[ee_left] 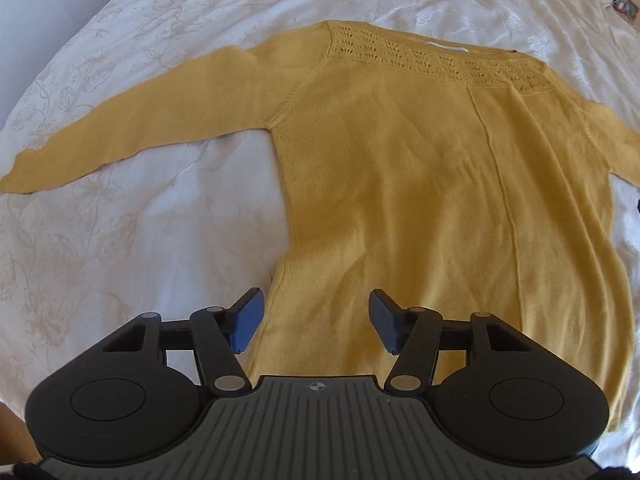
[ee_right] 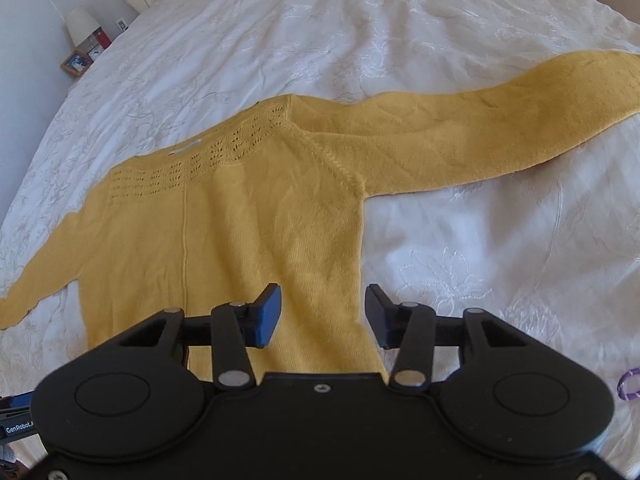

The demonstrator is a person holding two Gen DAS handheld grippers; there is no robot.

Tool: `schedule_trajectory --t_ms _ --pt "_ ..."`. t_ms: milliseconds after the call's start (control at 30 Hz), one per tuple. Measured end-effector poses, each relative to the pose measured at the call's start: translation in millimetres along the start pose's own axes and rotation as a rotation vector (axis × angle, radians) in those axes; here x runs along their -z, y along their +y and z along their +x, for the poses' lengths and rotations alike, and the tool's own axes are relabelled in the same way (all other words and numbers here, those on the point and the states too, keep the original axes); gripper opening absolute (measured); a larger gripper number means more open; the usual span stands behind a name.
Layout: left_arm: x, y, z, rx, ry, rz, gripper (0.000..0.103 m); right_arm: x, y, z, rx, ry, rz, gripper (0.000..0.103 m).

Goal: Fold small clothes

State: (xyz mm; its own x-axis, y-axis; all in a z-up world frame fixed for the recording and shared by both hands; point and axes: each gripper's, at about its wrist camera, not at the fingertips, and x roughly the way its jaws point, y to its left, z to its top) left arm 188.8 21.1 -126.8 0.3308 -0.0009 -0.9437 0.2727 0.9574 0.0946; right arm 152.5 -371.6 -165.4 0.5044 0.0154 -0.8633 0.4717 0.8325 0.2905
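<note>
A mustard-yellow knit sweater (ee_left: 420,184) lies flat on a white bedspread (ee_left: 132,240), neckline away from me, both sleeves spread out to the sides. My left gripper (ee_left: 316,320) is open and empty, hovering over the sweater's lower left hem edge. The sweater also shows in the right wrist view (ee_right: 240,232), its right sleeve (ee_right: 500,128) stretched out to the right. My right gripper (ee_right: 322,314) is open and empty, over the lower right hem corner.
The white embroidered bedspread (ee_right: 400,32) covers the whole bed. A nightstand with a lamp (ee_right: 82,24) and small items stands at the far left. A purple loop (ee_right: 630,386) lies at the right edge. The left gripper's edge (ee_right: 16,420) shows low left.
</note>
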Motion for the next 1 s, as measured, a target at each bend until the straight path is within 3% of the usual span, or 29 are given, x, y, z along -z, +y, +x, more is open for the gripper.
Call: schedule_trajectory --t_ms 233,433,467,500,533,700,800,1000 --pt "-34.2 30.1 36.5 0.010 0.010 0.000 0.056 -29.5 -17.6 59.9 0.041 0.038 0.117 0.055" --pt "-43.5 53.9 51.0 -0.008 0.035 0.011 0.056 -34.6 -23.6 96.2 0.048 0.080 0.159 0.054" --pt "-43.9 56.6 52.7 -0.003 0.039 0.004 0.056 -35.5 -22.7 96.7 0.036 0.075 0.160 0.051" --pt "-43.9 58.5 54.2 0.005 0.042 -0.003 0.056 -36.5 -22.1 96.3 0.007 0.075 0.159 0.024" --pt "-47.1 62.9 57.6 0.010 0.045 -0.009 0.056 -39.0 -20.6 95.7 -0.020 0.086 0.154 0.010" --pt "-54.9 63.2 65.8 0.048 0.031 -0.014 0.056 -54.2 -16.4 84.7 0.144 0.025 0.042 0.008" --pt "-65.9 59.9 74.2 0.074 0.010 -0.002 0.056 -59.0 -22.0 89.9 0.150 0.031 0.063 0.008" --pt "-88.9 56.3 102.8 0.113 0.009 -0.050 0.056 -53.8 -4.0 94.7 0.160 0.041 -0.033 0.009"
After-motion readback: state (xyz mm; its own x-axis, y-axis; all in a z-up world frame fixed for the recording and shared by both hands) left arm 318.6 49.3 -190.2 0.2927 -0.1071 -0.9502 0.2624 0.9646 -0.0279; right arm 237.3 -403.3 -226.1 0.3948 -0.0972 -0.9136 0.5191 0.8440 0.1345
